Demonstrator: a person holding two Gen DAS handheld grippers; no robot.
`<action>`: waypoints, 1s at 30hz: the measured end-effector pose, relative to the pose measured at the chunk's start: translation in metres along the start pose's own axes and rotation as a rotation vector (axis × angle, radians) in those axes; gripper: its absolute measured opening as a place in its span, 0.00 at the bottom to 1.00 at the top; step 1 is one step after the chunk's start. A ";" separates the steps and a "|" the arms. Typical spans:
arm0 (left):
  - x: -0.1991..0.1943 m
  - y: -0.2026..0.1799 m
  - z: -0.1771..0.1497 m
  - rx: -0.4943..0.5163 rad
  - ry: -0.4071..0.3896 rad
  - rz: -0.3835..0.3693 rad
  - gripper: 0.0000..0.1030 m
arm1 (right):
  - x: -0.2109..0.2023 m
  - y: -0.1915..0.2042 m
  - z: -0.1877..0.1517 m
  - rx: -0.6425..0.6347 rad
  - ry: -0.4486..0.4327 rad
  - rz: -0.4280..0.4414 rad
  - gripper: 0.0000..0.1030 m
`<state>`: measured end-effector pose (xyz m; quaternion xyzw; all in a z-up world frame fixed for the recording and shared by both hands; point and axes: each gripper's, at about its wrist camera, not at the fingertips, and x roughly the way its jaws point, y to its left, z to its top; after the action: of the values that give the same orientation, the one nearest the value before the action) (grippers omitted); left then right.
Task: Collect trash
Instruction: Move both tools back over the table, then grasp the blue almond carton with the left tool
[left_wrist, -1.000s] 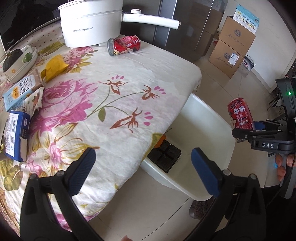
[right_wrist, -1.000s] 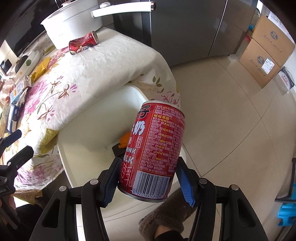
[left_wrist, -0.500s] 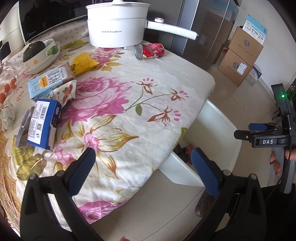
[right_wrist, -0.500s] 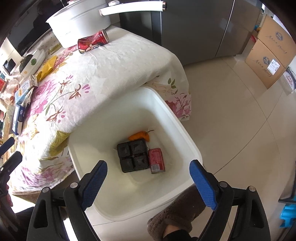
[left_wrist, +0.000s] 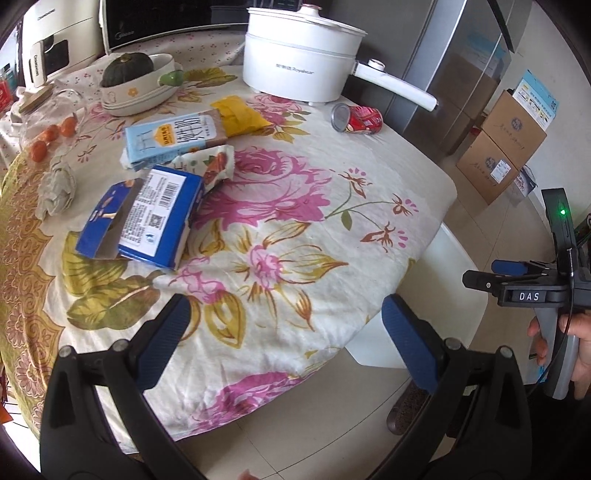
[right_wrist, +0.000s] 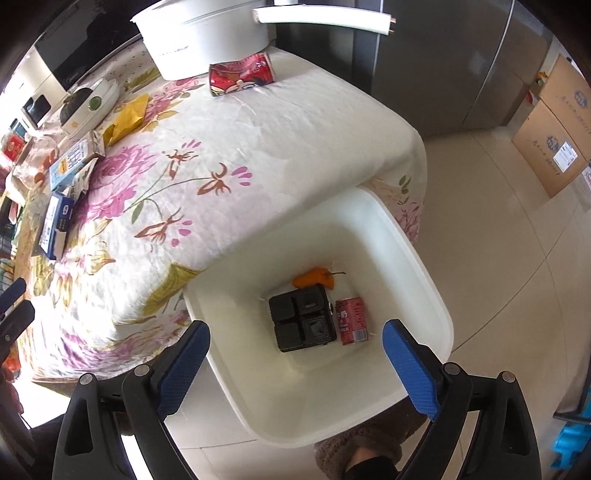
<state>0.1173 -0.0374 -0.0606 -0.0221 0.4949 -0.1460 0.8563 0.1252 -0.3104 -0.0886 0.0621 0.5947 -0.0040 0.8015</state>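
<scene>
A white bin (right_wrist: 413, 254) stands on the floor beside the table; in it lie a red milk can (right_wrist: 351, 320), a black tray (right_wrist: 303, 318) and an orange pepper (right_wrist: 314, 277). My right gripper (right_wrist: 295, 363) is open and empty above the bin. My left gripper (left_wrist: 284, 338) is open and empty over the table's near edge. On the floral cloth lie a red can (left_wrist: 358, 118) on its side, a blue box (left_wrist: 147, 218), a light-blue carton (left_wrist: 173, 138), a yellow wrapper (left_wrist: 240, 114), a snack packet (left_wrist: 210, 164) and a crumpled tissue (left_wrist: 57, 188).
A white electric pot (left_wrist: 303, 70) with a long handle stands at the table's far end. A bowl with a squash (left_wrist: 136, 85) and small oranges (left_wrist: 48, 136) sit at the far left. Cardboard boxes (left_wrist: 506, 147) stand on the floor by the fridge.
My right gripper opened and let the red milk can fall into the bin. My left gripper swung left, from the bin toward the table's trash.
</scene>
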 end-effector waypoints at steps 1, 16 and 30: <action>-0.003 0.006 0.000 -0.012 -0.004 0.005 1.00 | -0.001 0.007 0.002 -0.009 -0.003 0.006 0.93; -0.027 0.099 0.000 -0.189 -0.059 0.097 1.00 | -0.008 0.105 0.032 -0.133 -0.029 0.089 0.94; 0.013 0.158 0.024 -0.247 0.014 0.128 0.99 | 0.001 0.147 0.053 -0.134 -0.025 0.124 0.94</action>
<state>0.1803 0.1071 -0.0881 -0.0947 0.5156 -0.0292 0.8511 0.1875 -0.1700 -0.0606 0.0450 0.5784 0.0846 0.8101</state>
